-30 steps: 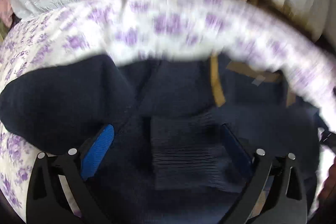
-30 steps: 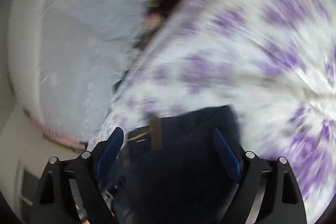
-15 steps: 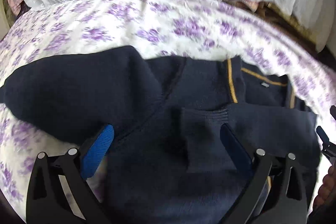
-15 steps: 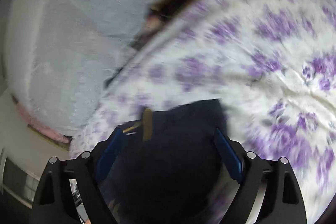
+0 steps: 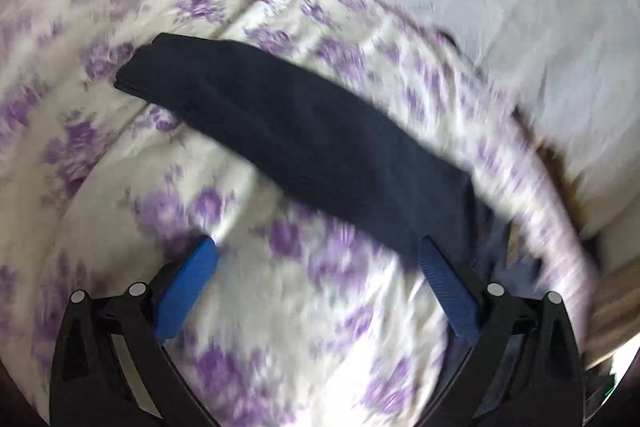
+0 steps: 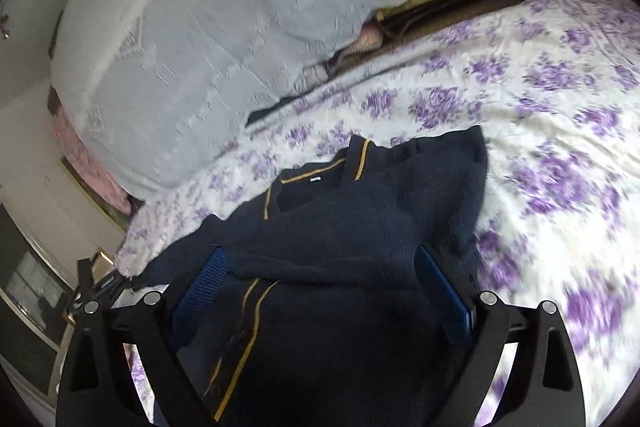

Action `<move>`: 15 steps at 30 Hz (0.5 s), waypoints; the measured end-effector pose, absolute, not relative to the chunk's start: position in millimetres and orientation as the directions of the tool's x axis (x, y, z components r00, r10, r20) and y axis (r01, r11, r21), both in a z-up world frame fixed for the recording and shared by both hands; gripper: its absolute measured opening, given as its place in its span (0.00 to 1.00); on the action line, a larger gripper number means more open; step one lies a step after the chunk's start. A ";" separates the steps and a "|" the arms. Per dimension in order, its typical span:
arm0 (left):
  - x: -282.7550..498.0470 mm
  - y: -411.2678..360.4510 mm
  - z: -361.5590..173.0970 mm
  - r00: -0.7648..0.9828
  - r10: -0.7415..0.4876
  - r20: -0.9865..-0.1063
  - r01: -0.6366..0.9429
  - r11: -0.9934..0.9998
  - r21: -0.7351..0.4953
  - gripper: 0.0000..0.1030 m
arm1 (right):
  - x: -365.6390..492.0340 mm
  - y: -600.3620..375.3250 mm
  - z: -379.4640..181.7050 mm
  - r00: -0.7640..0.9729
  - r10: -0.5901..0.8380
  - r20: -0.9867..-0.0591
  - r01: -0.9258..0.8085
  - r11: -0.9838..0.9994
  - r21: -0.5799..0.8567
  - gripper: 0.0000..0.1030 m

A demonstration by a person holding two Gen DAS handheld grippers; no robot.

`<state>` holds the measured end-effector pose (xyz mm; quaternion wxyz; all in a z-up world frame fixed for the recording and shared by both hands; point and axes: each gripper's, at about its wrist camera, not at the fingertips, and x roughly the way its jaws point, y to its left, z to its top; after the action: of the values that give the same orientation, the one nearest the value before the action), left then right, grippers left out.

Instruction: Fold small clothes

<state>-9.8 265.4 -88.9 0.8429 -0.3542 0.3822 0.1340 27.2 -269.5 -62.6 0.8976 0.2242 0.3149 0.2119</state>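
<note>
Swung off the garment since the earlier frame, now over bare sheet: left tongs (image 5: 316,259), blue pads spread wide, nothing between them. Just been opening, now spread wide above the fabric, nothing pinched: right tongs (image 6: 320,267). Lying flat on the white bed sheet printed with purple flowers (image 6: 560,75): dark navy knitted V-neck sweater with mustard-yellow trim (image 6: 360,211), partly folded.

From the left tongs: one long navy sleeve (image 5: 280,123) stretching from 1 o'clock away to 11 o'clock, long axis slanting across the view, near end just beside the right-hand pad. From the right tongs: sweater body directly at 12 o'clock, neckline farthest off, yellow-striped hem nearest, at 6 o'clock.

Probably nearer that outstretched sleeve: left tongs.

Small white neck label (image 6: 315,179) at the collar, too small to read. No other writing visible.
</note>
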 end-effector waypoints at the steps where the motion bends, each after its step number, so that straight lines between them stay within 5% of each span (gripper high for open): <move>1: -6.5 271.9 -89.2 0.686 -0.057 -0.725 -0.494 0.695 -0.522 0.95 | 25.3 -271.6 -62.8 0.717 0.519 -0.465 -0.236 0.808 0.539 0.92; 8: 23.7 300.3 -94.9 0.731 -0.058 -0.680 -0.498 0.634 -0.591 0.90 | 26.6 -290.7 -79.4 0.700 0.533 -0.475 -0.173 0.772 0.612 0.92; 10: 26.2 307.5 -97.8 0.732 -0.033 -0.680 -0.511 0.633 -0.581 0.75 | 28.5 -291.0 -84.0 0.697 0.538 -0.473 -0.164 0.763 0.625 0.92; 13: 20.3 318.1 -100.9 0.740 -0.027 -0.672 -0.517 0.617 -0.594 0.40 | 27.5 -293.8 -83.9 0.709 0.528 -0.467 -0.153 0.762 0.629 0.92; 14: 18.1 320.6 -101.9 0.743 -0.035 -0.668 -0.513 0.611 -0.603 0.20 | 27.5 -294.1 -82.9 0.717 0.518 -0.466 -0.149 0.767 0.624 0.92; 15: 17.9 320.9 -102.1 0.746 -0.050 -0.664 -0.503 0.610 -0.612 0.15 | 27.6 -293.8 -82.0 0.721 0.510 -0.469 -0.145 0.773 0.617 0.92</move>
<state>17.9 320.9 -102.1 0.8346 -0.4202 0.3293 0.1358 27.6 -293.8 -82.0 0.8841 0.2811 0.3241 0.1851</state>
